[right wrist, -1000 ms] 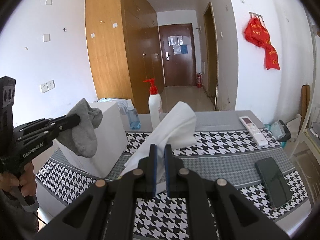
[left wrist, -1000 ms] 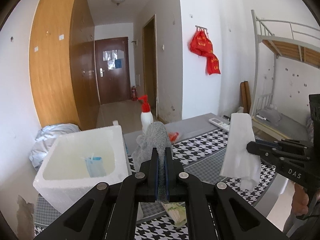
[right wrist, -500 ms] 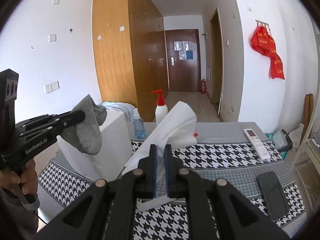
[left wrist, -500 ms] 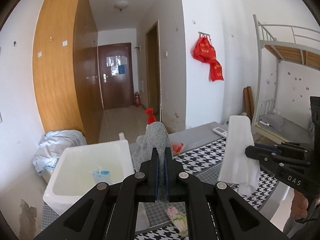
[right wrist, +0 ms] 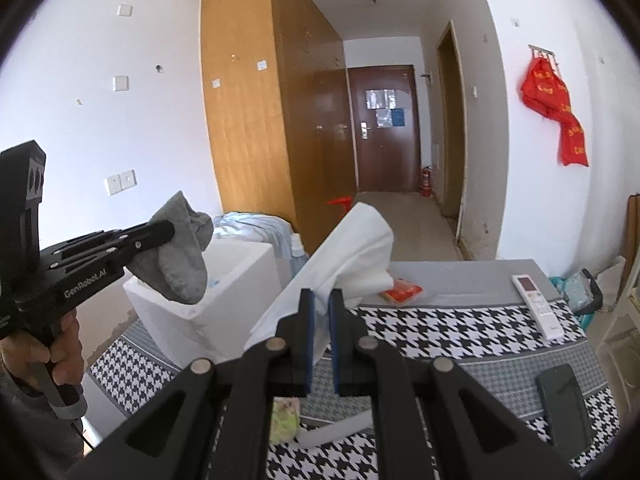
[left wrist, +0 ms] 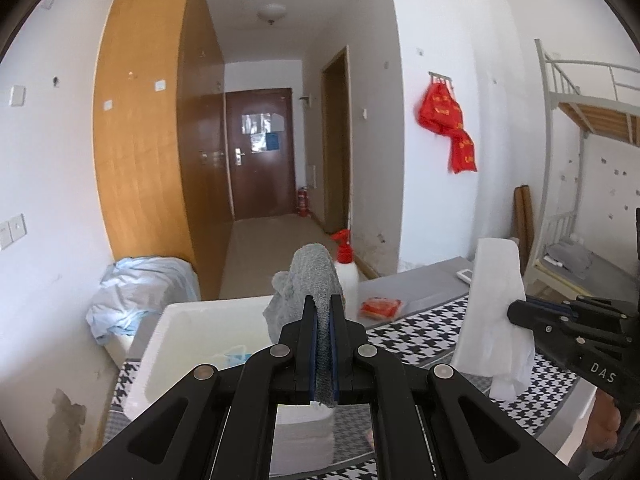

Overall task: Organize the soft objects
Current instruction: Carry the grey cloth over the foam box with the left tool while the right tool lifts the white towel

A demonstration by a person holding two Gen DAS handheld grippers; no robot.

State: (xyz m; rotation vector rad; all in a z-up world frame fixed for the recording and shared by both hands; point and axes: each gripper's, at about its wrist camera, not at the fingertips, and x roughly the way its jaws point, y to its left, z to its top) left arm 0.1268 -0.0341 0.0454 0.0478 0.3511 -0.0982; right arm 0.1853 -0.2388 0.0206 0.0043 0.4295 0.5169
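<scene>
Blocking the near foreground of each wrist view are the black linkages of that view's own gripper, which hide the nearest strip of the table (right wrist: 460,332). The left gripper (left wrist: 323,322) is clamped tight on a grey sock (left wrist: 310,276); the knit fabric is pinched between the blue pads, bunches up above them and hangs a little below. From the right wrist view the same sock (right wrist: 182,258) droops limp from the jaw tips, toe downward, above the near rim of the white foam box (right wrist: 236,280). The right gripper (right wrist: 320,322) is closed on a white tissue (right wrist: 352,248), a thin, creased sheet that rises and folds over to the right; from the left wrist view it (left wrist: 494,312) hangs as a long flat strip. The hand (right wrist: 60,348) on the left gripper's handle is cut off by the frame edge.

A small floral packet (right wrist: 285,416) lies on the houndstooth cloth, half hidden behind the right gripper. The box's interior is largely masked; only a bluish item (left wrist: 236,356) shows, too obscured to identify. Farther right lie a dark phone (right wrist: 564,404) and a white remote (right wrist: 538,306). A red packet (right wrist: 402,292) sits on the grey far strip. The spray bottle (left wrist: 345,268) is partly hidden behind the sock.
</scene>
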